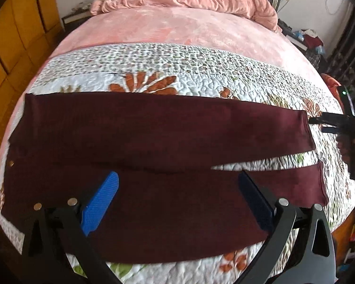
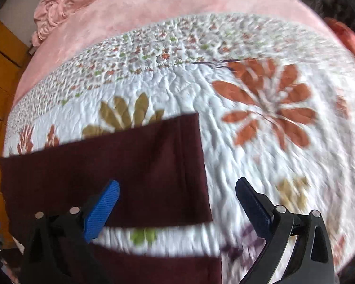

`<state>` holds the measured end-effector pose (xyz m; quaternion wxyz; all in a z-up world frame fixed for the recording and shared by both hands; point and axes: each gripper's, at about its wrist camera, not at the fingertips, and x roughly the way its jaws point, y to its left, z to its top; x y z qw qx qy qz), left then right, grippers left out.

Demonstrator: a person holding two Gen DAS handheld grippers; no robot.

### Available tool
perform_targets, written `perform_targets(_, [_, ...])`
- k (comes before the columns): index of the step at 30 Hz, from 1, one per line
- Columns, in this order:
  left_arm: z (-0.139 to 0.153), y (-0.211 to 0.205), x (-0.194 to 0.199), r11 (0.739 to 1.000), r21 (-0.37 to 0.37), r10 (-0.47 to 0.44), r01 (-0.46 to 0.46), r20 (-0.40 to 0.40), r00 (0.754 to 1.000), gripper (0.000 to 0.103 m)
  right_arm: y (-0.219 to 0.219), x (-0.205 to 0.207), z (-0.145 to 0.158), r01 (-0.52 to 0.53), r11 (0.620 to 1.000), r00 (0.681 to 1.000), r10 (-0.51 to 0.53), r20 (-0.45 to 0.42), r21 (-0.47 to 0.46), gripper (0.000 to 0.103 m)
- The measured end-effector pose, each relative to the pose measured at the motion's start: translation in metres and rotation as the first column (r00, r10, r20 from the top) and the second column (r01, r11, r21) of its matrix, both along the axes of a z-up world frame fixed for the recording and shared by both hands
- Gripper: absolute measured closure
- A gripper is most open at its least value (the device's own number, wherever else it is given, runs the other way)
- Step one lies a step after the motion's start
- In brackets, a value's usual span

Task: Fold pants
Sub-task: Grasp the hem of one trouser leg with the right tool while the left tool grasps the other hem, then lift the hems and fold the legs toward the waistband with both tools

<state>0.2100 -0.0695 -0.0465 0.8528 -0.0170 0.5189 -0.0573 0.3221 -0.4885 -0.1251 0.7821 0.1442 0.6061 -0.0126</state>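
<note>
Fingers (image 1: 255,201) of left gripper (image 1: 177,198) and right gripper (image 2: 177,203) spread wide, gripping nothing, poised above maroon pants (image 1: 142,146) laid flat, legs slightly apart, on floral quilt (image 1: 201,66), likely ready for lengthwise fold.

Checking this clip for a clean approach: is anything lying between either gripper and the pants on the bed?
Nothing visible. The maroon pants lie flat on the floral quilt with no objects on them. The left gripper hangs open over the near leg, and the right gripper hangs open at the far leg's hem.
</note>
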Motion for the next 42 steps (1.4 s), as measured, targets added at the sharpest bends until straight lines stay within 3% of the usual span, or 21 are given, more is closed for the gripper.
perform_targets(3, [-0.012,-0.012,0.022,1.000,0.001,-0.020,0.020,-0.012,1.000,0.003,-0.001,0.021,-0.019,-0.032,0.996,0.999,0.032,0.010,0.088,0.004])
perform_targets(9, [-0.032,-0.027,0.058,0.999,0.004,-0.041,0.041,-0.050,0.998,0.003,-0.010,0.032,-0.048,-0.048,0.988,0.999,0.046,0.020,0.149,0.003])
perform_targets(10, [-0.033,-0.030,0.061,0.999,0.009,-0.046,0.046,-0.053,0.998,0.003,-0.008,0.032,-0.048,-0.067,0.988,0.998,0.065,0.023,0.137,0.003])
perform_targets(14, [-0.035,-0.040,0.074,0.997,0.022,-0.070,0.071,-0.059,0.996,0.003,0.023,0.031,-0.048,-0.251,0.967,0.968,0.251,-0.017,-0.052,0.004])
perform_targets(16, [-0.035,-0.046,0.077,0.996,0.028,-0.088,0.090,-0.068,0.994,0.003,0.025,0.027,-0.044,-0.228,0.972,0.974,0.229,0.005,-0.063,0.014])
perform_targets(18, [-0.035,-0.051,0.081,0.992,0.034,-0.121,0.124,-0.075,0.990,0.003,0.026,0.022,-0.036,-0.224,0.972,0.973,0.227,0.041,-0.067,0.052])
perform_targets(19, [-0.034,-0.055,0.083,0.990,0.044,-0.134,0.138,-0.075,0.988,0.003,0.024,0.019,-0.032,-0.225,0.972,0.972,0.228,0.047,-0.066,0.061])
perform_targets(20, [-0.034,-0.057,0.084,0.988,0.045,-0.146,0.150,-0.074,0.986,0.003,0.022,0.016,-0.028,-0.231,0.972,0.971,0.233,0.056,-0.045,0.085])
perform_targets(22, [-0.034,-0.063,0.093,0.980,0.016,-0.195,0.197,-0.084,0.977,0.003,0.019,0.008,-0.015,-0.246,0.969,0.965,0.245,0.088,-0.004,0.085])
perform_targets(26, [-0.043,-0.082,0.116,0.938,-0.063,-0.346,0.341,-0.105,0.932,0.003,0.027,-0.023,0.023,-0.361,0.932,0.905,0.354,0.237,-0.012,0.086])
perform_targets(30, [-0.057,-0.104,0.143,0.848,-0.105,-0.528,0.519,-0.093,0.844,0.003,0.013,-0.049,0.060,-0.425,0.904,0.844,0.381,0.378,0.037,0.086])
perform_targets(33, [-0.063,-0.117,0.160,0.790,-0.151,-0.610,0.594,-0.096,0.786,0.003,0.006,-0.058,0.074,-0.463,0.884,0.807,0.390,0.444,0.064,0.086])
perform_targets(37, [-0.076,-0.136,0.181,0.713,-0.274,-0.694,0.645,-0.143,0.706,0.003,0.002,-0.071,0.086,-0.497,0.865,0.769,0.406,0.494,0.063,0.086])
perform_targets(40, [-0.089,-0.149,0.193,0.686,-0.319,-0.721,0.653,-0.177,0.670,0.003,0.003,-0.074,0.089,-0.521,0.850,0.748,0.409,0.523,0.080,0.086])
perform_targets(42, [-0.099,-0.156,0.200,0.657,-0.404,-0.744,0.636,-0.208,0.635,0.003,0.004,-0.076,0.091,-0.534,0.842,0.735,0.420,0.532,0.073,0.086])
